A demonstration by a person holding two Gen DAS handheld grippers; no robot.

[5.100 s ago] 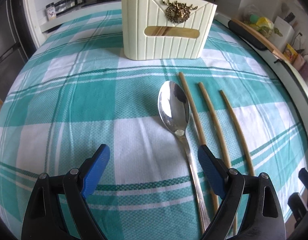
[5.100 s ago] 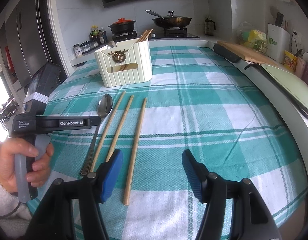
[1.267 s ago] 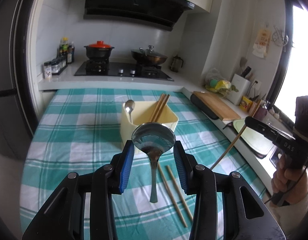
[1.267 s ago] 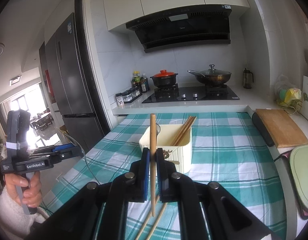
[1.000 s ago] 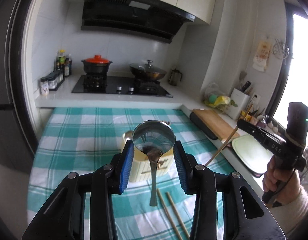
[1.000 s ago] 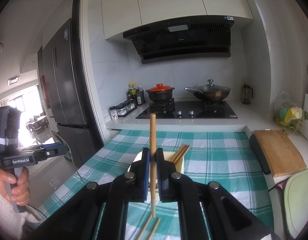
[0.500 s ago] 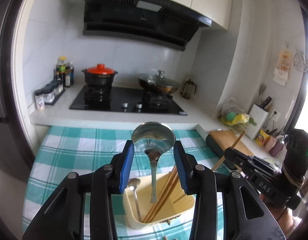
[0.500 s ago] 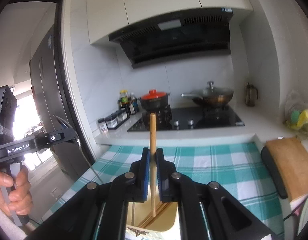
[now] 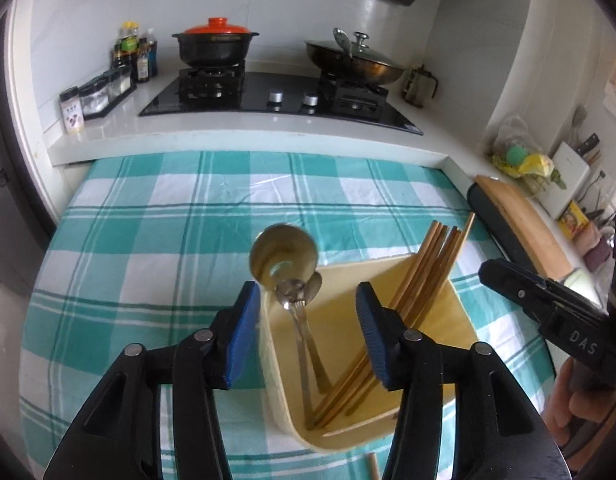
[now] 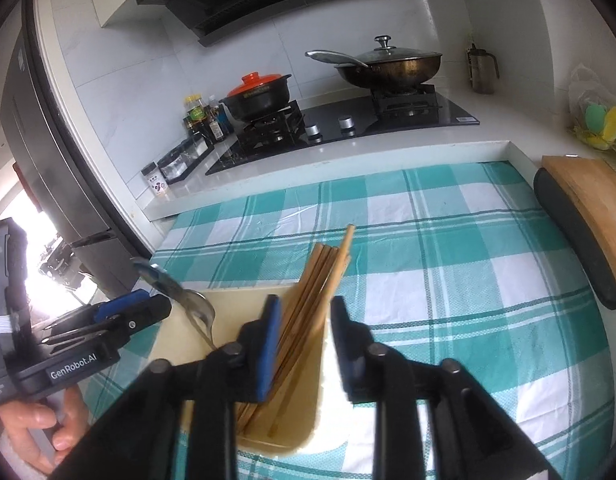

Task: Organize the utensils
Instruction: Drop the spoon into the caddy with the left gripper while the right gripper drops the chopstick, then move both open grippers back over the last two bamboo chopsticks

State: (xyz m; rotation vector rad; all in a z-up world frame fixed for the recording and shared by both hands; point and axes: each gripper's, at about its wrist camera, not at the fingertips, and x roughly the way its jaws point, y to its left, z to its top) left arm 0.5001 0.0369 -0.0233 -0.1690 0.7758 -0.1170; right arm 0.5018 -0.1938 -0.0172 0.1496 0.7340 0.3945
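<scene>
Your left hand-held gripper point(image 9: 304, 336) hung over the cream holder point(image 9: 460, 320), its blue pads spread wide and gripping nothing. Just ahead of those pads stood the large spoon point(image 9: 283, 258), released: its round, shiny bowl pointed up and caught dull reflections, while its thin handle slanted down into the holder's near-left part. A smaller spoon point(image 9: 314, 285) sat tucked right behind it, bowl up as well, and the two handles ran side by side to the holder's floor.

Your right hand-held gripper point(image 10: 302, 338) was also unclenched, jaws parted with the bundle of chopsticks point(image 10: 324, 276) showing in the gap between them, untouched by either pad. The sticks were pale brown wood, leaning together toward the far right of the holder point(image 10: 228, 304), and one stick point(image 10: 347, 240) stood out longer than the rest. From the left camera the same bundle point(image 9: 432, 264) fanned out just right of the right pad.

The holder stood on the table's green and white checked cloth point(image 9: 148, 248). One more chopstick end point(image 9: 373, 466) lay on the cloth below the holder, by your left gripper's right finger.
</scene>
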